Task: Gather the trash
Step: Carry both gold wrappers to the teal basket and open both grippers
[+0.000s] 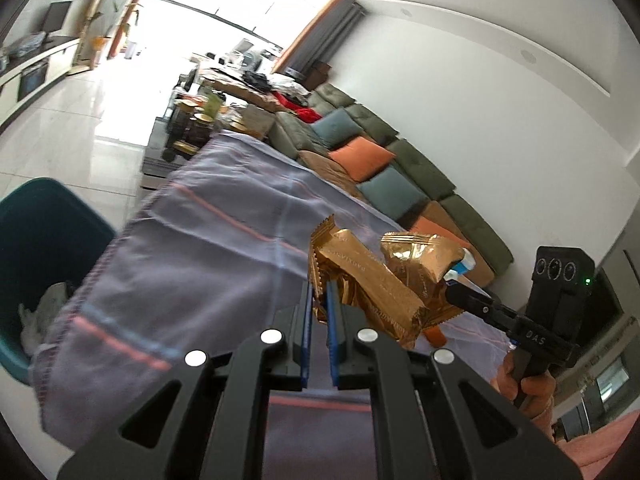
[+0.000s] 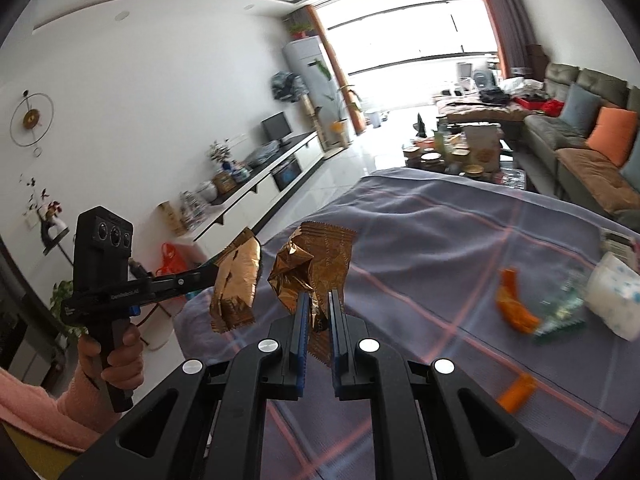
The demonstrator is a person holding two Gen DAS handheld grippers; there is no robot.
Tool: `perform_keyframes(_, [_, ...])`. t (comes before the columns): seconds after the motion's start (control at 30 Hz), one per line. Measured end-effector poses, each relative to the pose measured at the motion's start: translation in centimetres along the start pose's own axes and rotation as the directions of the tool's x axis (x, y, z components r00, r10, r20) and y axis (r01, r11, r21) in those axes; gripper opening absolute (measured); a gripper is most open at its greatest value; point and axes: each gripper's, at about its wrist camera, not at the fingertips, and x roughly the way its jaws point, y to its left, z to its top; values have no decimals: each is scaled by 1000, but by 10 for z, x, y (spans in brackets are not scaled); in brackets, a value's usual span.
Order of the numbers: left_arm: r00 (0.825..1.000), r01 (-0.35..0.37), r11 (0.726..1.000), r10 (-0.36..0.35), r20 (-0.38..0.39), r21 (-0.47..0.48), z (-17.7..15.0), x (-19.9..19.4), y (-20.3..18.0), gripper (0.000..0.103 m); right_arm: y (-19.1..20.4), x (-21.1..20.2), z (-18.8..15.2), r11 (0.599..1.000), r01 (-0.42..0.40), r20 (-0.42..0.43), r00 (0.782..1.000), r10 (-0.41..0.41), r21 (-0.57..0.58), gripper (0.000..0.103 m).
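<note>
Mid-task: your left claw [image 1: 319,300] and right claw [image 2: 319,312] each pinch a gold wrapper [image 1: 360,280] above the surface [image 2: 440,240]; the teal bin [image 1: 44,220] holds some trash, while orange peel [image 2: 516,308] and scraps remain.

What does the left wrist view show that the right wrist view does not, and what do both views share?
Only the left wrist view shows the teal plastic bin beside the table, with crumpled white paper inside it.

Only the right wrist view shows the orange peel pieces, the white tissue pack and the round wall clock.

Both show the lavender striped tablecloth, the left gripper and right gripper, each shut on a crinkled gold foil wrapper, and the green sofa.
</note>
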Motion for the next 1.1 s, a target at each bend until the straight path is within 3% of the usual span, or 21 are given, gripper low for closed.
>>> perform_keyframes(0.53, [988, -119, 991, 124, 89, -62, 5, -49, 38, 8, 39, 57, 16, 992, -115, -66, 992, 112, -45, 10])
perform_keyframes(1.1, [947, -251, 959, 272, 171, -131, 17, -96, 75, 8, 82, 105, 31, 974, -205, -125, 973, 192, -98, 10])
